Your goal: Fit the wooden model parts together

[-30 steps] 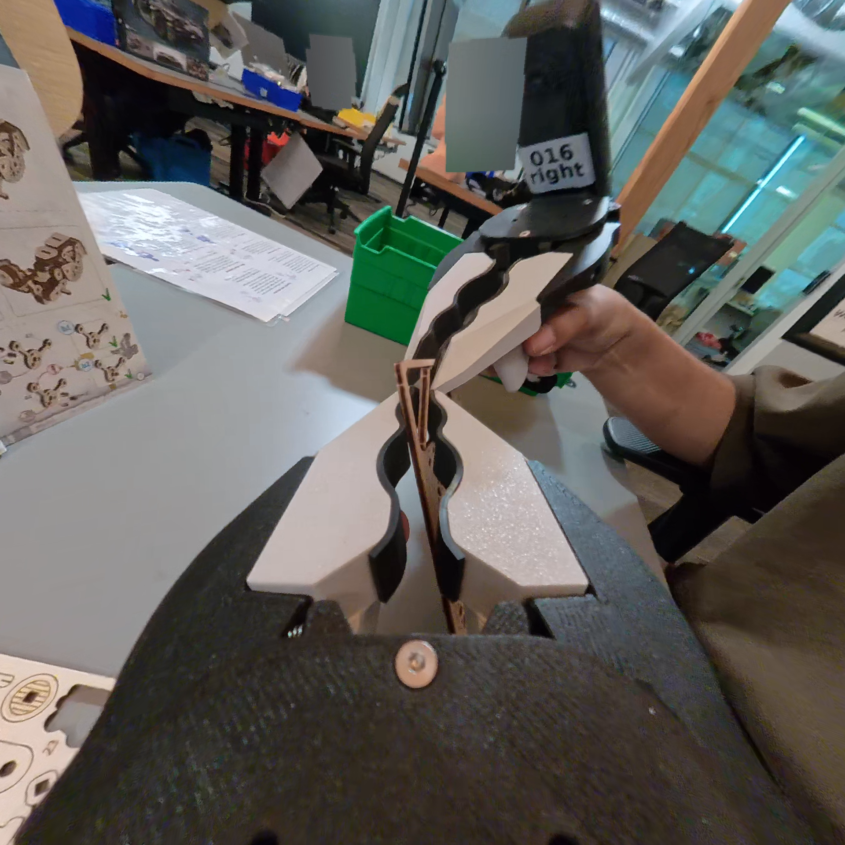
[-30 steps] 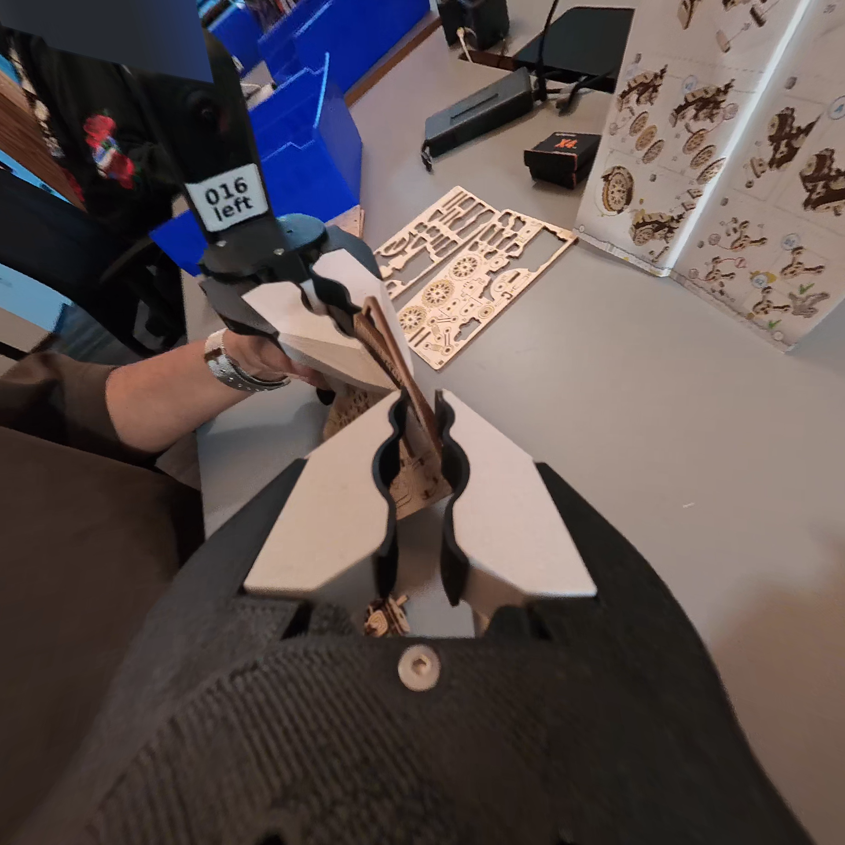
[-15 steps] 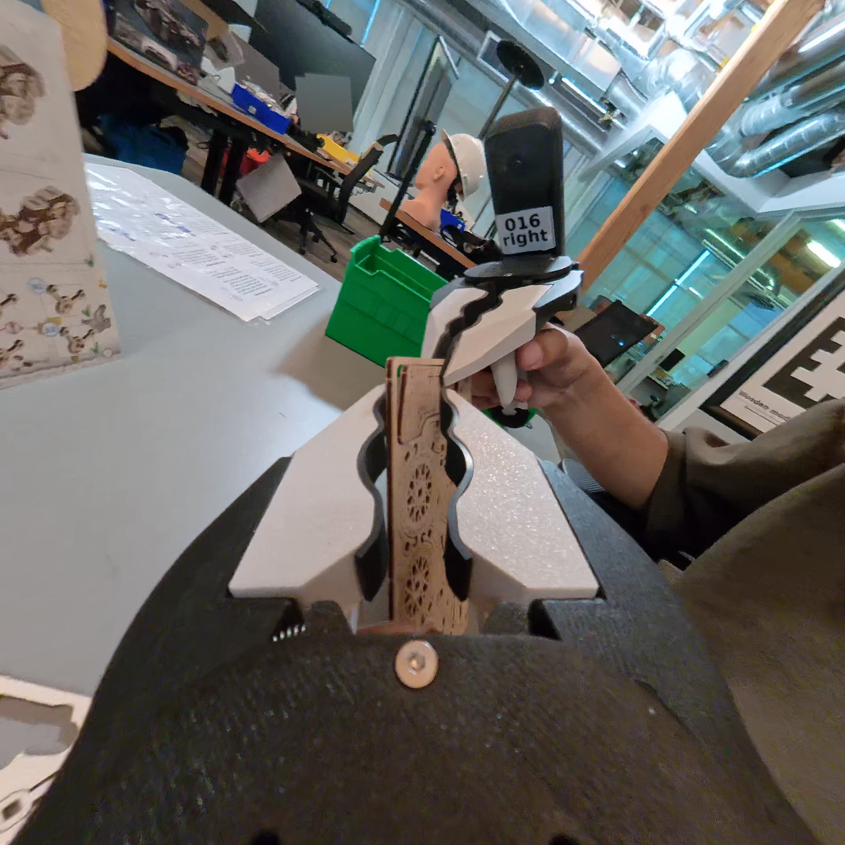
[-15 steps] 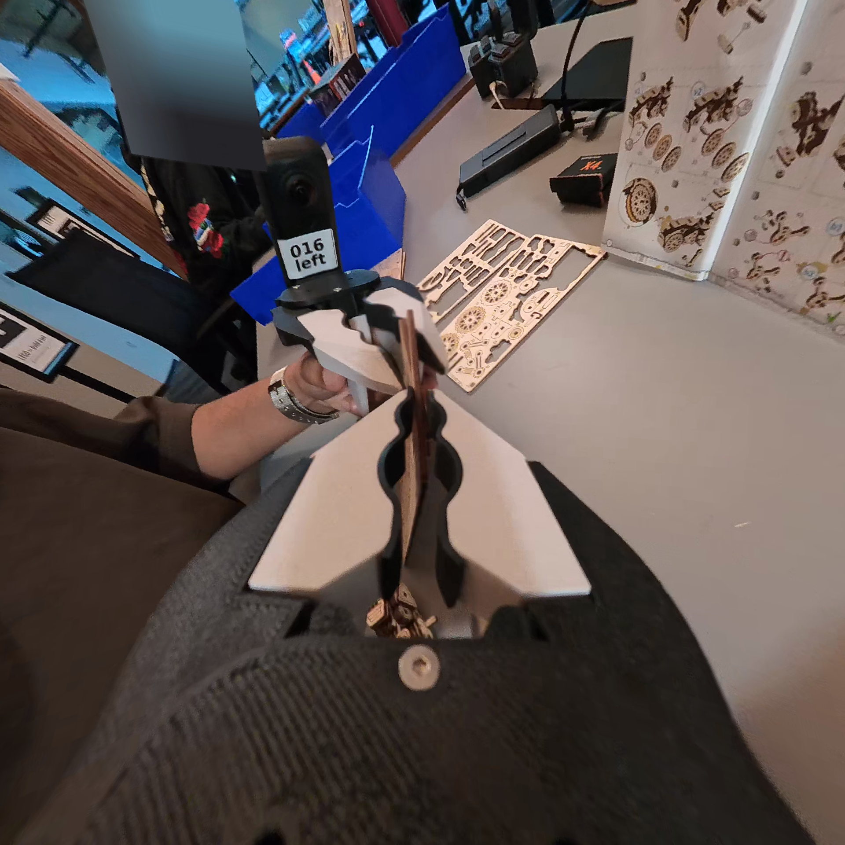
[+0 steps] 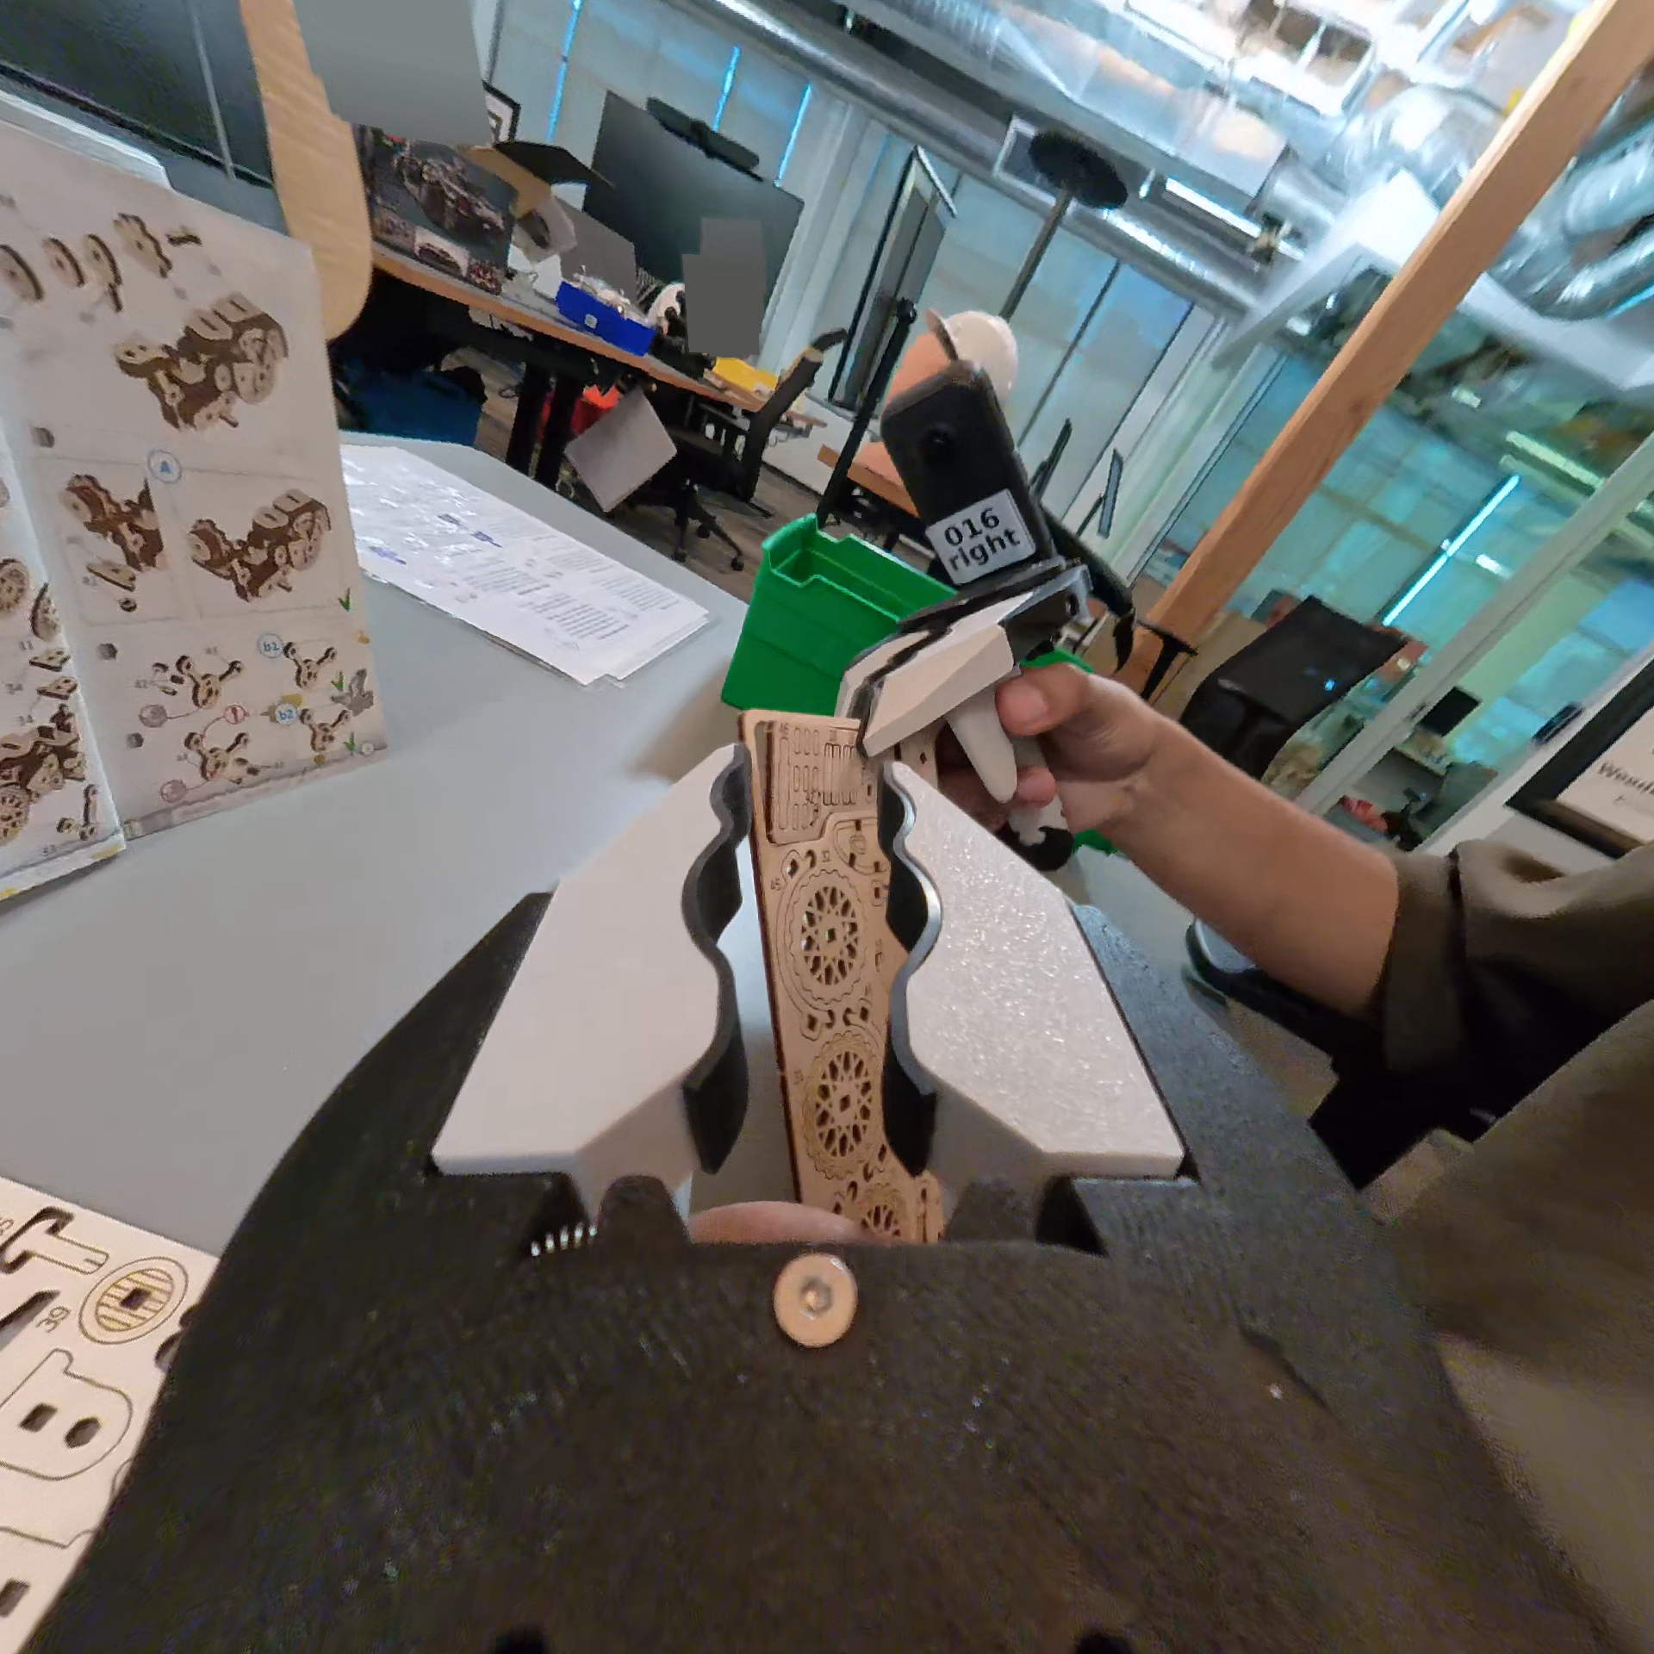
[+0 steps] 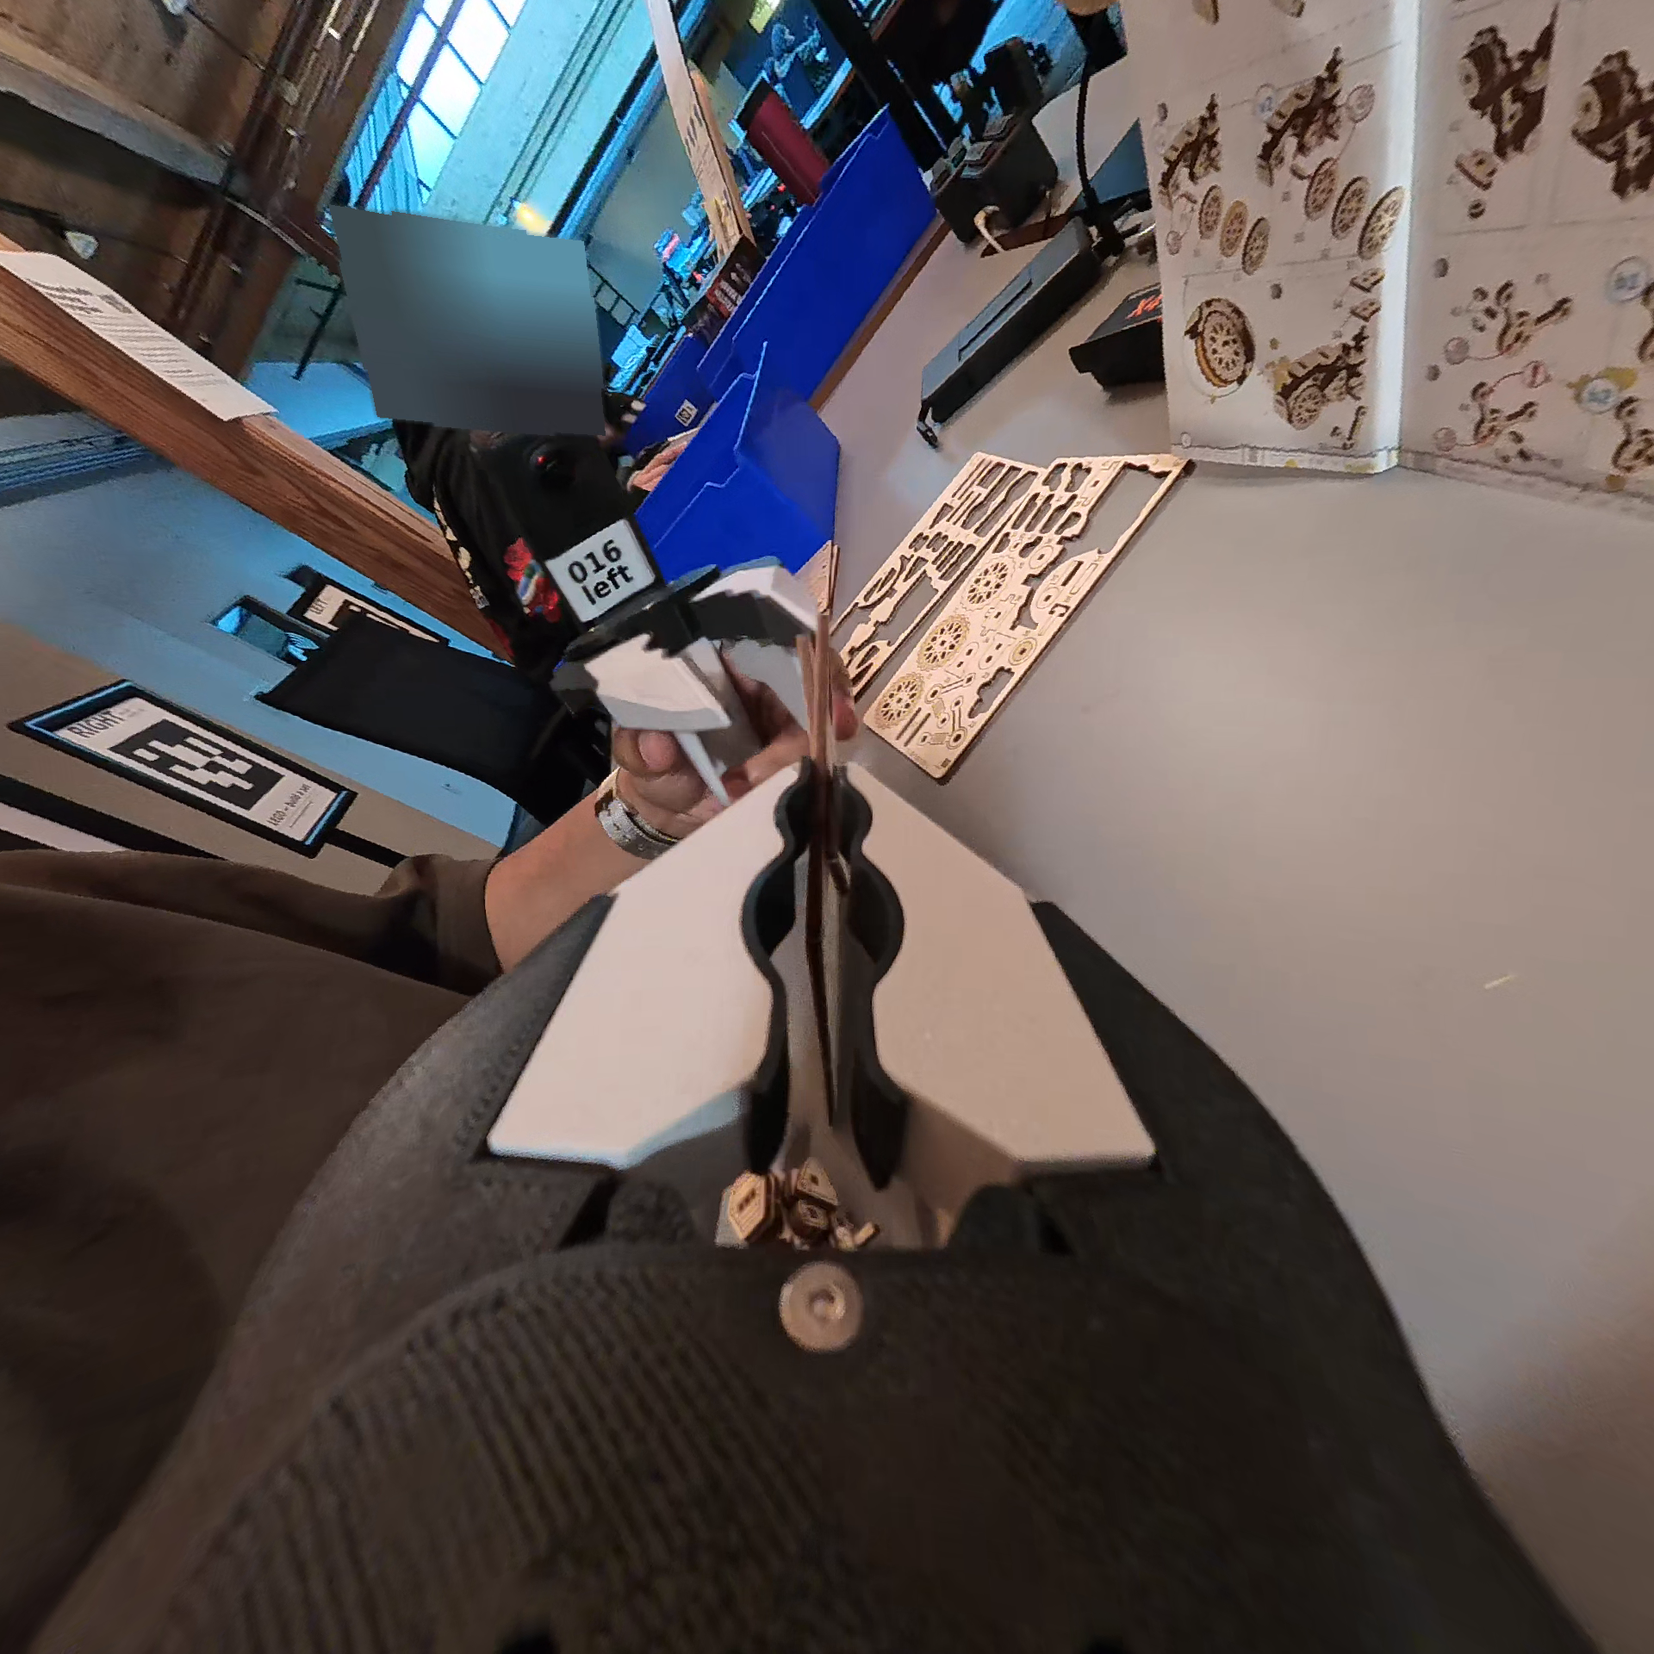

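A thin laser-cut wooden sheet with gear cut-outs stands between the fingers of my left gripper. Its jaws are apart: the sheet leans on the right pad, with a gap beside the left pad. My right gripper pinches the sheet's top right corner. In the right wrist view the sheet is edge-on. My right gripper is shut on it, and the left gripper is at its far end. Small wooden model parts show under the right gripper's fingers.
Grey table. An upright instruction sheet stands at the left, and also shows in the right wrist view. Flat wooden part sheets lie on the table, another near me. Also a green bin, blue bins, papers and black boxes.
My left jaws have opened from a tight pinch on the sheet. In the left view the sheet has turned from edge-on to face-on. The right gripper keeps its hold, and both grippers have tilted.
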A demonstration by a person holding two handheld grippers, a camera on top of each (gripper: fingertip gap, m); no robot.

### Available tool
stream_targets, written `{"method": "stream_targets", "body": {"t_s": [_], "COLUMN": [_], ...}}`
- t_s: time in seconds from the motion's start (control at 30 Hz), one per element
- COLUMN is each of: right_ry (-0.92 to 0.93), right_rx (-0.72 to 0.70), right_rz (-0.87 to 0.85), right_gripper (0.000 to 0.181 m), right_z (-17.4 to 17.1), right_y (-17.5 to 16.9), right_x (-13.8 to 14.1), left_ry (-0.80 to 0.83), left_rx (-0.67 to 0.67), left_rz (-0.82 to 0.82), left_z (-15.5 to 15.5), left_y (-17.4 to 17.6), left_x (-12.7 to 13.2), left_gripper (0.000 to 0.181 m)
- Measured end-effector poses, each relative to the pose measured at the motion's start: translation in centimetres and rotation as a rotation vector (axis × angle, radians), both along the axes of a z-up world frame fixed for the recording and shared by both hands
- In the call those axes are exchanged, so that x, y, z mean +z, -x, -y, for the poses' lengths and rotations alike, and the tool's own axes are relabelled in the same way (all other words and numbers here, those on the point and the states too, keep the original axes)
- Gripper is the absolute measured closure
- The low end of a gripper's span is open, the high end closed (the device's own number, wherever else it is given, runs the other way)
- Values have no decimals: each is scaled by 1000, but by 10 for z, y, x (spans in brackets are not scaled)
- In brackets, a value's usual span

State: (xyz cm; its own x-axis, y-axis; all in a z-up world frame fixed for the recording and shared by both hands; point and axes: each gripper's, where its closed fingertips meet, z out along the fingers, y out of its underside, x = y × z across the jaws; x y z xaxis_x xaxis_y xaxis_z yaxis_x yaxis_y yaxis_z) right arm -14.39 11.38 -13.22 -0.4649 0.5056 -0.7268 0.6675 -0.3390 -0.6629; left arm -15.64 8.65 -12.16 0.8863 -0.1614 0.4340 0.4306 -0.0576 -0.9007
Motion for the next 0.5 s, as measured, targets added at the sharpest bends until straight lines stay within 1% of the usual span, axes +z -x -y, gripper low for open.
{"method": "stream_targets", "body": {"t_s": [0.07, 0.23, 0.5], "right_ry": [14, 33, -11], "right_rx": [7, 18, 13], "right_rz": [6, 9, 5], "right_gripper": [180, 180, 180], "right_z": [1, 1, 2], "right_y": [0, -1, 0], "right_x": [0, 0, -3], "left_ry": [18, 10, 46], "left_rx": [9, 12, 77], "left_rz": [-20, -37, -207], "left_z": [-2, -1, -2], "left_y": [-1, -1, 0], "left_x": [-4, -2, -4], "left_gripper": [155, 159, 159]}}
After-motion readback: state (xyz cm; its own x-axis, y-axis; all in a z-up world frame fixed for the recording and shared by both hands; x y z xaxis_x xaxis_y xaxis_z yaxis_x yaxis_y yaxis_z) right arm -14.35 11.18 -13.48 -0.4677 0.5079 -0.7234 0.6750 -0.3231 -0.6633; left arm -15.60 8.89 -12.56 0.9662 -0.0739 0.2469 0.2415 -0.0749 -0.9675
